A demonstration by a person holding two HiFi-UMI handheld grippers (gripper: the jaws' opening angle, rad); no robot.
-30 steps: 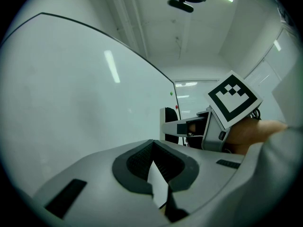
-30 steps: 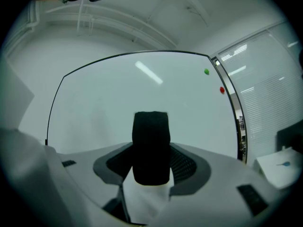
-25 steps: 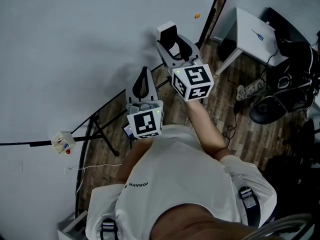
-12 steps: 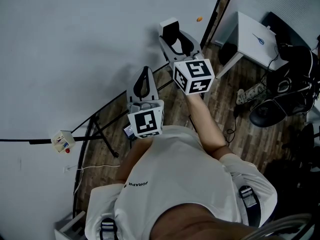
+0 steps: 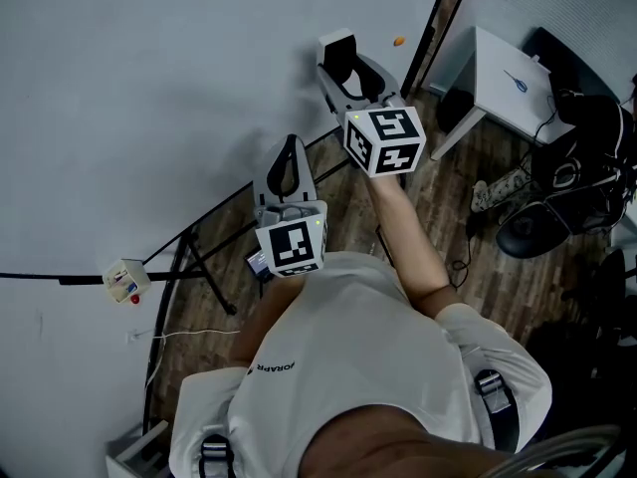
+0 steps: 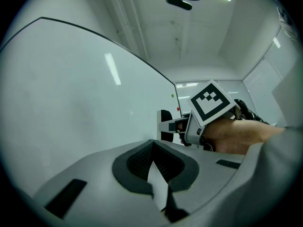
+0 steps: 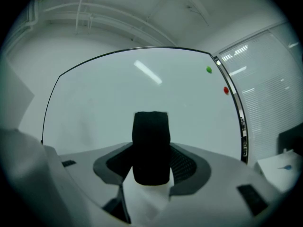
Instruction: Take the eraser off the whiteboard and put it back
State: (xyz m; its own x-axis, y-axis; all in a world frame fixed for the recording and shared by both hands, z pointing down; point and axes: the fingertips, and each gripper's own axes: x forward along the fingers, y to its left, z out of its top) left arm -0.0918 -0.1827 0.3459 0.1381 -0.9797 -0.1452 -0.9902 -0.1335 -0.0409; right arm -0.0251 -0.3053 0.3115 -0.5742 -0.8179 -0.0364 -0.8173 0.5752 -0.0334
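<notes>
The whiteboard (image 5: 149, 88) fills the left of the head view. My right gripper (image 5: 350, 73) is shut on the eraser (image 5: 341, 60), a white block with black felt, held close to the board near its right edge; whether it touches the board I cannot tell. In the right gripper view the black eraser (image 7: 151, 148) stands upright between the jaws in front of the whiteboard (image 7: 142, 89). My left gripper (image 5: 287, 162) hangs lower, shut, with nothing in it. The left gripper view shows the right gripper (image 6: 177, 125) ahead with the eraser (image 6: 165, 122).
Green (image 7: 209, 70) and red (image 7: 226, 90) magnets stick near the board's right frame. A small box (image 5: 124, 282) sits on the board's ledge above the stand legs (image 5: 204, 267). A white desk (image 5: 508, 68), a black chair (image 5: 537, 217) and cables stand at the right.
My right gripper has moved a little up the picture along the board with the eraser in it. The left gripper has stayed where it was.
</notes>
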